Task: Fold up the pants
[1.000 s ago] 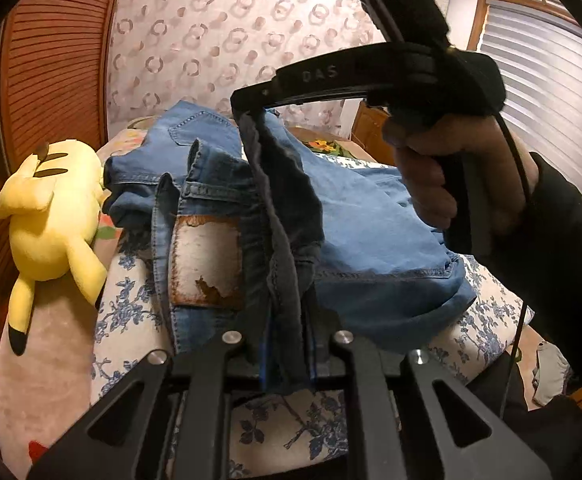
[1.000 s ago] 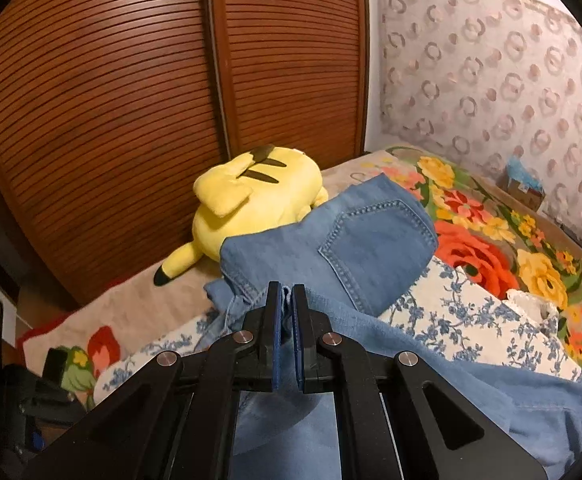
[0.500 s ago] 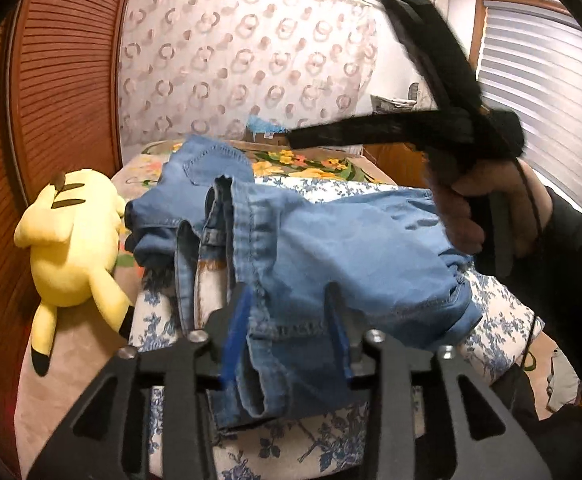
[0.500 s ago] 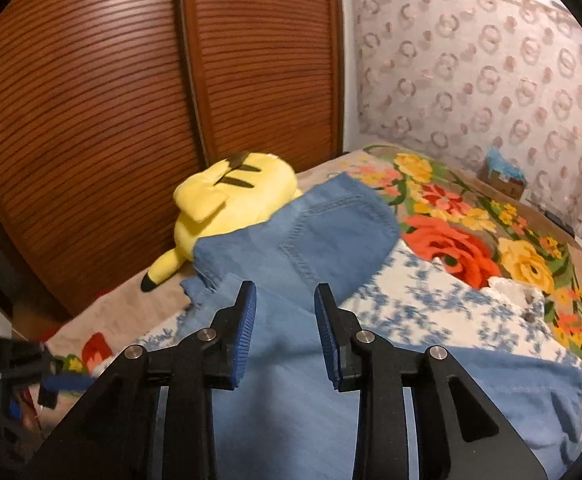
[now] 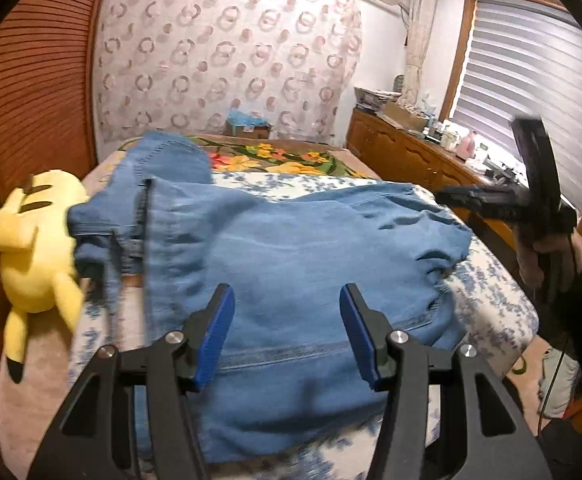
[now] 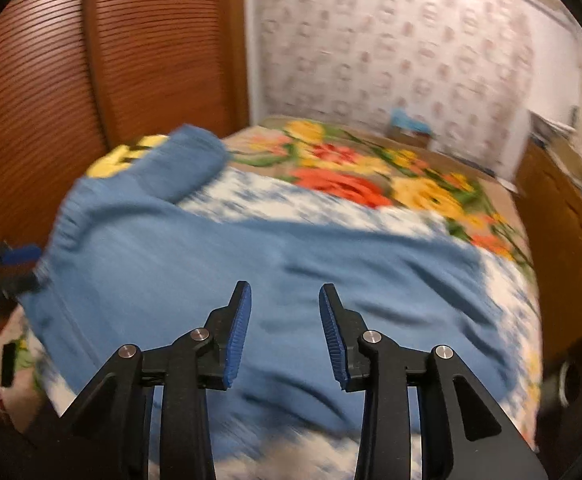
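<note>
jeans [image 5: 291, 248] now dropped flat on bed [image 5: 491, 300], both tools opening, empty.

Blue denim pants [image 5: 291, 264] lie folded, rumpled, across the bed.

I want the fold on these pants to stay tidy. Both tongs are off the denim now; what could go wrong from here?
1. The jeans lie rumpled, with creases near their right edge; another fold could lock those in.
2. The waistband end bunches against the yellow plush toy, which may get in the way of the next fold.
3. The left tongs and right tongs are opening, empty; a hasty regrasp may catch only one layer.
</note>
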### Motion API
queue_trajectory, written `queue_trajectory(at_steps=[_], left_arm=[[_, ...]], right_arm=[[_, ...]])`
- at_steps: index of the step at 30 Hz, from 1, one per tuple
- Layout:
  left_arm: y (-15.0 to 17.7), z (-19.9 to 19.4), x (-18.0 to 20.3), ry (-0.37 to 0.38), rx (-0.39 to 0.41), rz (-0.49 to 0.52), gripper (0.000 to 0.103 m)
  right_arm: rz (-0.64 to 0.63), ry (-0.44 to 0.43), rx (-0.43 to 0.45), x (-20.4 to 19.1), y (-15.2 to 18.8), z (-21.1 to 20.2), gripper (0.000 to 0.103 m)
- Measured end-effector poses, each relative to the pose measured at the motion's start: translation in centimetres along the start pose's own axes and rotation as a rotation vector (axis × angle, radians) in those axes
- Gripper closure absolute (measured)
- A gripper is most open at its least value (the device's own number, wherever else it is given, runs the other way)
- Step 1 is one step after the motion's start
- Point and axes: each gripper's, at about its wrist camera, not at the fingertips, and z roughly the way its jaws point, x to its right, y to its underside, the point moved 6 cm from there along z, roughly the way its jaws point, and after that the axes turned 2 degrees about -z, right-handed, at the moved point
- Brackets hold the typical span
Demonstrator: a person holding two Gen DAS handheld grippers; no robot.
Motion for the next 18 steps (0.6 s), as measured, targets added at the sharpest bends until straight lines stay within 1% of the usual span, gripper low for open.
queue_trajectory(at_steps=[3,6,12,16,18], left_arm=[[-0.2,1.0,1.2,0.015,-0.011,0.009,0.049],[-0.2,2.2,2.6,0.029,-0.031,0.014,0.049],[0.2,4.4,5.5,0.050,-0.075,0.053,0.049],[0.5,5.5,6.8,0.055,-0.100,0.079,0.049],[0.7,6.0,7.4,0.057,-0.110,0.088,0.049]], right_arm=[[0.038,0.058,-0.025,3.6,3.0,-1.3,0.065],[0.096,0.085,-0.042,6.3,5.8,-2.2,0.064],[0.157,0.135,-0.088,9.6,10.3,-2.5,0.064],[0.184,0.154,-0.085,10.6,11.8,-2.5,0.064],[0.198,0.153,-0.093,11.1,12.3,-2.3,0.061]])
